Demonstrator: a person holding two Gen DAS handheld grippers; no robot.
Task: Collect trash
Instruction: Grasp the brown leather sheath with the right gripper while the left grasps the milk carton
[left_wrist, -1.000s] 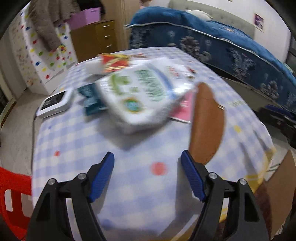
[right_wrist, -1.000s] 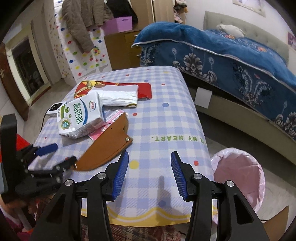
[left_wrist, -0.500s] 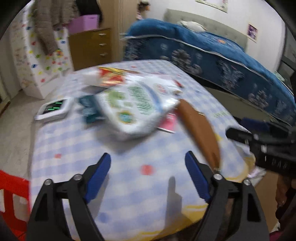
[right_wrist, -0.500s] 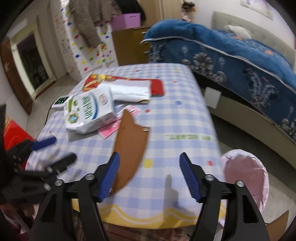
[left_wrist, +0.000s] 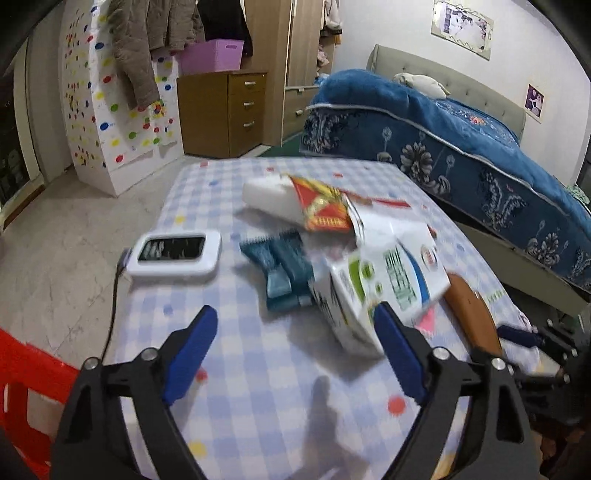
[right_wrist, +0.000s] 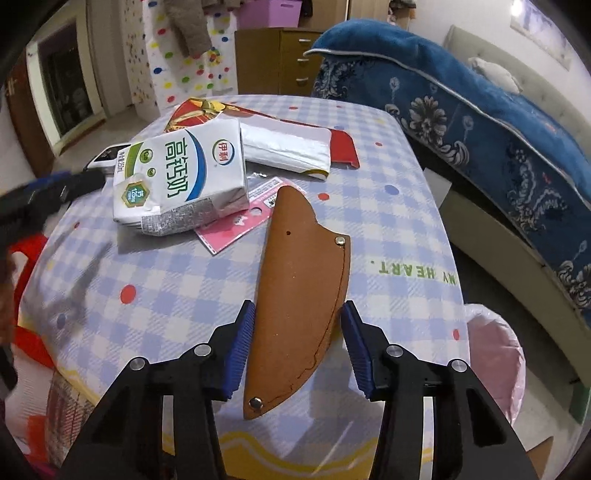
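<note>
Closing right jaws, now astride sheath (right_wrist: 303, 295)

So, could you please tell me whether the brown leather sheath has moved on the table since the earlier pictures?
Yes. The brown leather sheath has swung round against the fixed MY HEART lettering: it lay slanted toward the milk carton, and now points straight between the closing right claw's fingers.

White and green milk carton (left_wrist: 384, 280) motion-blurred, its print unreadable from the left wrist, pink plastic-lined bin (right_wrist: 495, 365) cut off by table edge, pink card (right_wrist: 243, 218) half hidden under the carton.
</note>
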